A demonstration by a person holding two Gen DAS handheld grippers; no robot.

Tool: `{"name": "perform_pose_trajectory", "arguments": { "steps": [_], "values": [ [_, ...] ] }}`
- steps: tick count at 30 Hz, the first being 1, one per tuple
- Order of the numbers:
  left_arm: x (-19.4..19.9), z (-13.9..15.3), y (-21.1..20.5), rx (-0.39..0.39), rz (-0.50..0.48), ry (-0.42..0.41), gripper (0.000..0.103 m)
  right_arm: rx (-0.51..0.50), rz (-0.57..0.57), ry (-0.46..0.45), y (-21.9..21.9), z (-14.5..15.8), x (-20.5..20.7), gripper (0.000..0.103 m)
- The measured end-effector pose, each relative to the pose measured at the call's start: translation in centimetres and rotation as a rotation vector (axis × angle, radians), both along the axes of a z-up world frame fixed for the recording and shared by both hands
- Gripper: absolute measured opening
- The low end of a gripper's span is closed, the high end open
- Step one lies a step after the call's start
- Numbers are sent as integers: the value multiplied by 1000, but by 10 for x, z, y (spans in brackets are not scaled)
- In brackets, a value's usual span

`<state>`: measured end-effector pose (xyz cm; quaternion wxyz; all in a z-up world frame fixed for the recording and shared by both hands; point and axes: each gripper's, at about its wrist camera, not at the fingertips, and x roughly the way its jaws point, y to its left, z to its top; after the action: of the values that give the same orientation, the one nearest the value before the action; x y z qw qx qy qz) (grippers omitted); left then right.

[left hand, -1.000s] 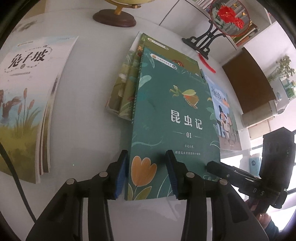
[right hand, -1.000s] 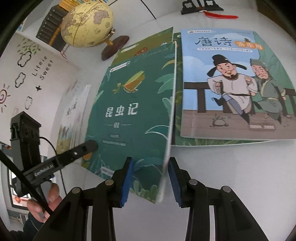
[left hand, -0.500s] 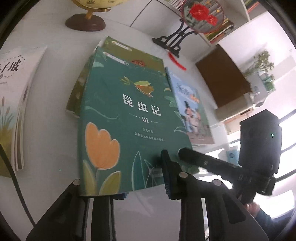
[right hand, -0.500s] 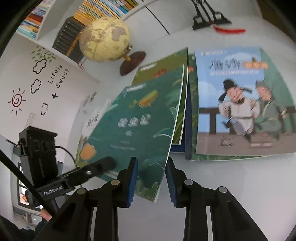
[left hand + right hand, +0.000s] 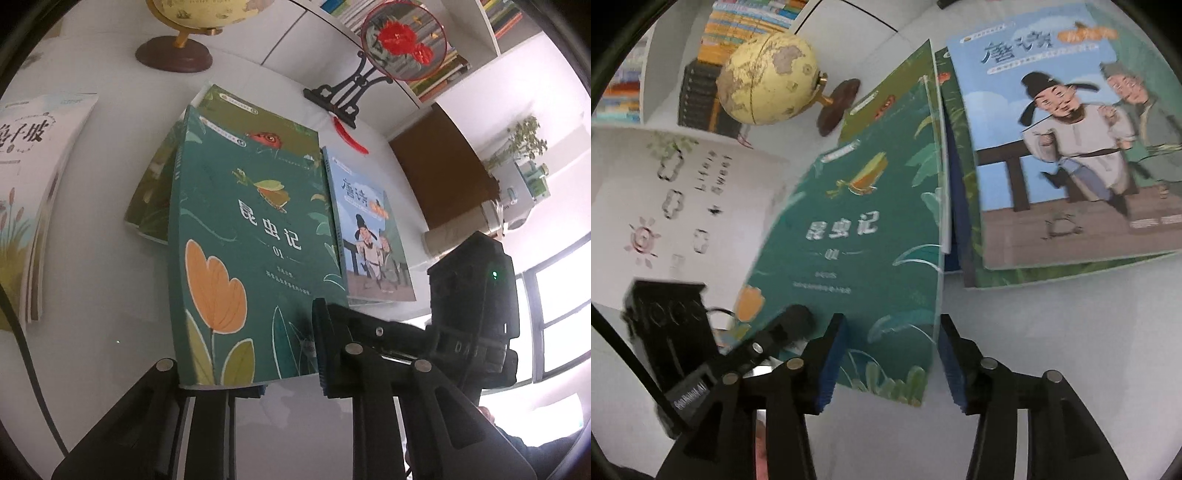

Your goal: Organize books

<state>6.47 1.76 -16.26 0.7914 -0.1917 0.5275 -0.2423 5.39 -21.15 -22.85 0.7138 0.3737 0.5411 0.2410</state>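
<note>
Dark green paperback with orange tulip cover (image 5: 255, 236): smooth paper, slight sheen. White table top (image 5: 110, 258): smooth, faintly glossy; the black plastic gripper fingers (image 5: 798, 391) look matt, with ribbed blue pads and bright metal pins. Yellowed globe (image 5: 768, 77) on polished dark wooden base, brass-coloured metal arm.

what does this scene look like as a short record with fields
surface: white table
held book: green insect book, near edge raised
left gripper: jaws closing on that book's near edge
right gripper: jaws opening, book's corner between them
beside it: blue poetry book on another green one
left side: pale rabbit-hill book
background: globe, red fan ornament
</note>
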Motion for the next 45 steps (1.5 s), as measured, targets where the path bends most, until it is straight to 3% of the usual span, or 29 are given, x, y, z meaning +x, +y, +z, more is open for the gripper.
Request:
{"name": "perform_pose_trajectory", "arguments": {
  "steps": [3, 5, 8, 10, 15, 19, 28, 35, 45],
  "values": [
    [-1, 2, -3, 40, 19, -10, 16, 40, -15, -6, -4, 1, 4, 46],
    [-2, 0, -2, 38, 30, 2, 17, 42, -27, -25, -11, 6, 2, 20],
    [-4, -4, -2, 45, 69, 15, 24, 48, -23, -59, -20, 18, -1, 11],
    [-7, -5, -5, 52, 83, 13, 24, -27, 3, -97, -18, 29, -2, 11],
    [-24, 8, -28, 192, 68, -75, 24, -238, 115, -196, 4, 57, -2, 11],
    [-38, 27, -37, 278, 69, -152, 25, -317, 176, -268, 12, 78, -5, 11],
    [-65, 71, -20, 359, 120, -257, 24, -341, 254, -405, 33, 110, -29, 12],
    [-73, 102, 29, 387, 178, -327, 25, -320, 271, -484, 74, 141, -31, 12],
    [-39, 92, 138, 375, 214, -305, 24, -330, 288, -501, 188, 142, -5, 13]
  ]
}}
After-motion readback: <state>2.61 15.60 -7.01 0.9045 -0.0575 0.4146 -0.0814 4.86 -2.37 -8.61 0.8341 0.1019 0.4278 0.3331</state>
